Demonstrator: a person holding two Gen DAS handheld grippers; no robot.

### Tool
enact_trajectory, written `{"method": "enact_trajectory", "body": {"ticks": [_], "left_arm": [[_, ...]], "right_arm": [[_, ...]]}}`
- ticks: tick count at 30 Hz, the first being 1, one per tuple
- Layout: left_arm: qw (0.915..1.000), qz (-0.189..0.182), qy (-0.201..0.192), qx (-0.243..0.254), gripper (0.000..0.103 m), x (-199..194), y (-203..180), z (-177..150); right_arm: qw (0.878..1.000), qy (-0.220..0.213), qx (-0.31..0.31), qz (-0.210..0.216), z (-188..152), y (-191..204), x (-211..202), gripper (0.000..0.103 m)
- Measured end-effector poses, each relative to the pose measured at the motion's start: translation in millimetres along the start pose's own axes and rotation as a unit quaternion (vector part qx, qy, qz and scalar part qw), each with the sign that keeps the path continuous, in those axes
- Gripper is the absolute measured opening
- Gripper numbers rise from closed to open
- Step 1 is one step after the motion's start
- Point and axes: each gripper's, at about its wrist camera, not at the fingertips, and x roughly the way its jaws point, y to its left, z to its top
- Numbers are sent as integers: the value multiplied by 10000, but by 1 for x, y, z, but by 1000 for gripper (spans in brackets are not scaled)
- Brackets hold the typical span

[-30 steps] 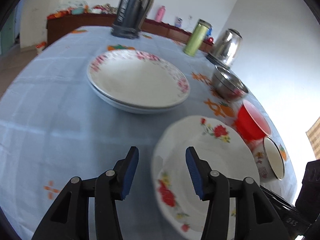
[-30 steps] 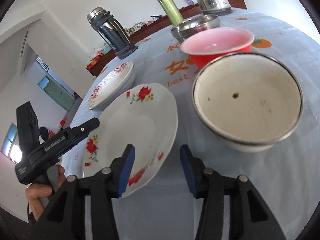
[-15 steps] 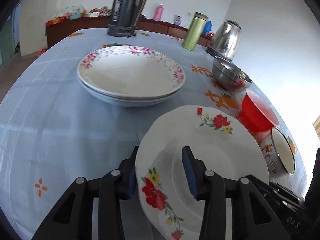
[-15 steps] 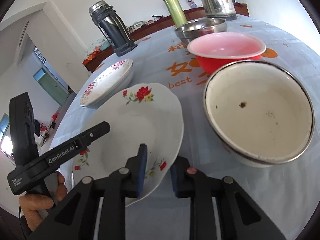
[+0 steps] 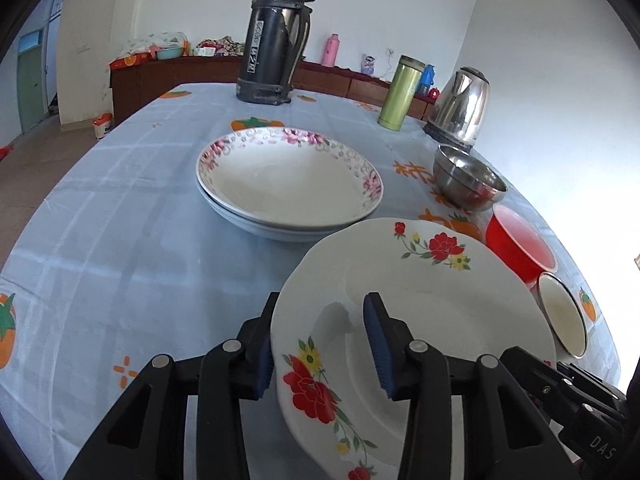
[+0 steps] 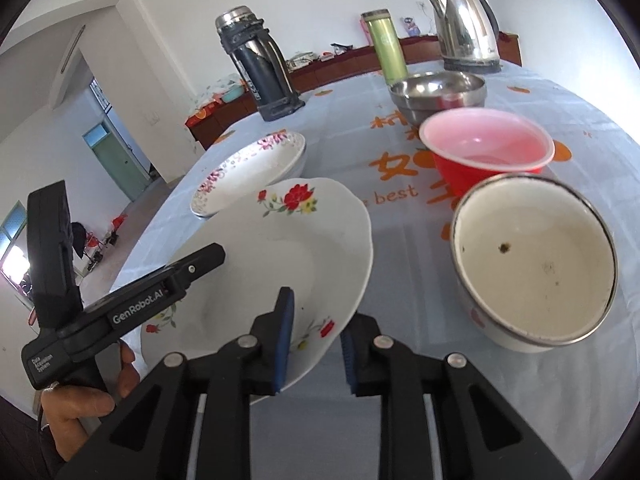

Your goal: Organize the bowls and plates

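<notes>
The white scalloped plate with red flowers (image 5: 420,320) is raised and tilted above the pale blue tablecloth (image 5: 120,220), just near of the stack of pink-flowered white plates (image 5: 288,180); to set it on top well, it should be levelled, carried over the stack's rim and lowered centred. The left gripper (image 5: 320,344) clamps its left rim, one pad under and one inside. The right gripper (image 6: 314,340) pinches the near-right rim likewise.

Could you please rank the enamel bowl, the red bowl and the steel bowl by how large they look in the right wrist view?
1. enamel bowl, though nearest the camera
2. red bowl
3. steel bowl, farthest
</notes>
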Motion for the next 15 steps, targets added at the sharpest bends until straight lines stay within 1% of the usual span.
{"method": "enact_trajectory", "body": {"ticks": [8,15], "left_arm": [[9996,96,-265,-41,43,-11,7,14],[9987,161,-476,-112,43,-13,17,35]], "right_arm": [[9996,-238,-101,92,21,16,-4,22],[9988,-431,-141,204,44,28,3,22]]}}
